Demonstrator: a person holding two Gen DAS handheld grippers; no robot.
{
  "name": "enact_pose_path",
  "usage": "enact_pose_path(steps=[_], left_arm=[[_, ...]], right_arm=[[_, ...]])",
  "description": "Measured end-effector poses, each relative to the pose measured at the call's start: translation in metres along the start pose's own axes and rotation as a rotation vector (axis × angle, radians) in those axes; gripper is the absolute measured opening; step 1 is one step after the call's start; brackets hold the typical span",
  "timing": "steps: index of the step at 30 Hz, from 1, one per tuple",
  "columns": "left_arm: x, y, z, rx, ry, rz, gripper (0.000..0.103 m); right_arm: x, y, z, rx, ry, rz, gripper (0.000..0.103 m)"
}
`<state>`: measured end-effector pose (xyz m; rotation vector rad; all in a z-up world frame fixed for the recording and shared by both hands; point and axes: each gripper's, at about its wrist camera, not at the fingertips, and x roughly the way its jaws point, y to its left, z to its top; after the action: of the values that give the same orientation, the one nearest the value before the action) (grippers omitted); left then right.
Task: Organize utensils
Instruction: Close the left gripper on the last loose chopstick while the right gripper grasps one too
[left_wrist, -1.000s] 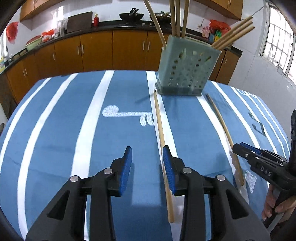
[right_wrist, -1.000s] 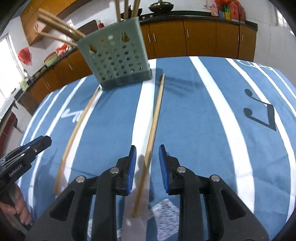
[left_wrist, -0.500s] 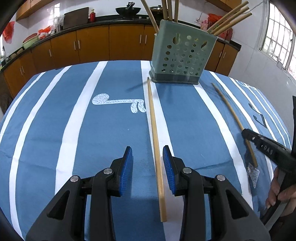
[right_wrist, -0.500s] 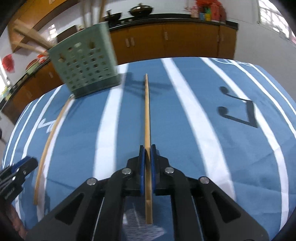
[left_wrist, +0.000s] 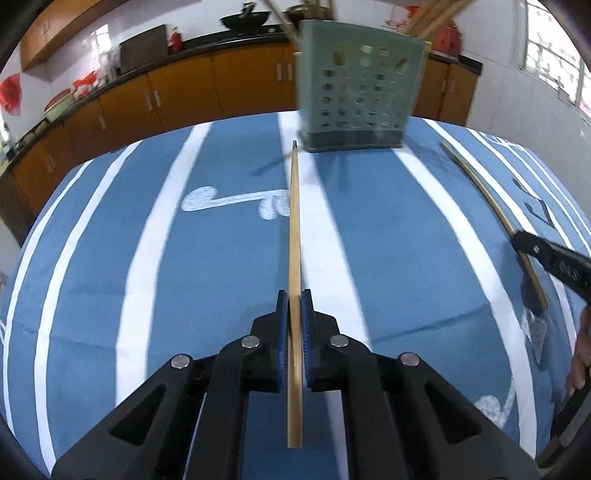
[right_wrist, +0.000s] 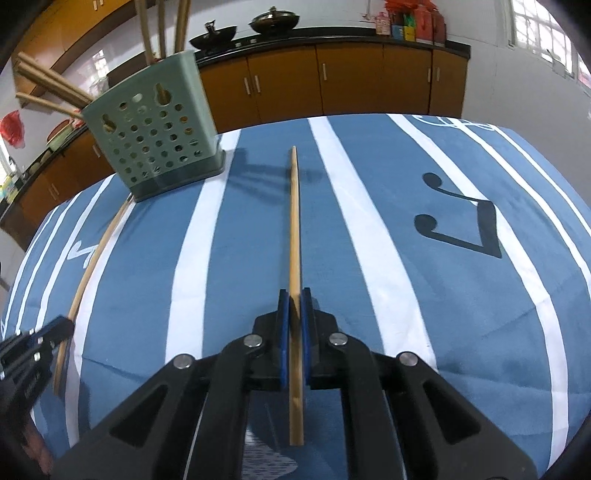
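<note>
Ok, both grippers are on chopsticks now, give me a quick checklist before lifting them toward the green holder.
1. Left gripper shut on its chopstick: ok; it has just closed.
2. Right gripper shut on the other chopstick: ok.
3. Each grip near the chopstick's near end, long part ahead: ok.
4. Green holder upright on the tablecloth: ok.
5. Room left inside holder: cannot tell.

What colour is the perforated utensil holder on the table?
Pale green, with a darker base. The utensil holder shows best in the right wrist view.
</note>
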<state>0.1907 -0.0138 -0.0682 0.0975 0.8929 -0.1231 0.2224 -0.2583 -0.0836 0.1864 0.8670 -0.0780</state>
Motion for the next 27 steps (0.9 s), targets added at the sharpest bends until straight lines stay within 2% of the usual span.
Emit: enact_pose_path(steps=[5, 10, 14, 22, 27], left_arm=[[0.009, 0.031, 0.01, -0.087, 0.01, 0.029, 0.007], [0.014, 0.044, 0.015, -0.134, 0.0, 0.014, 0.008], [0.015, 0.039, 0.014, -0.113, -0.015, 0.035, 0.009], [0.016, 0.04, 0.015, -0.118, -0.014, 0.027, 0.01], [0.016, 0.038, 0.015, -0.105, -0.015, 0.021, 0.015]], right_arm=[[0.002, 0.008, 0.001, -0.046, 0.001, 0.013, 0.007], [0.004, 0.016, 0.003, -0.079, 0.005, 0.02, 0.008], [0.004, 0.015, 0.003, -0.077, 0.008, 0.025, 0.009], [0.005, 0.016, 0.003, -0.087, 0.008, 0.012, 0.009], [0.005, 0.016, 0.003, -0.088, 0.007, 0.012, 0.009]])
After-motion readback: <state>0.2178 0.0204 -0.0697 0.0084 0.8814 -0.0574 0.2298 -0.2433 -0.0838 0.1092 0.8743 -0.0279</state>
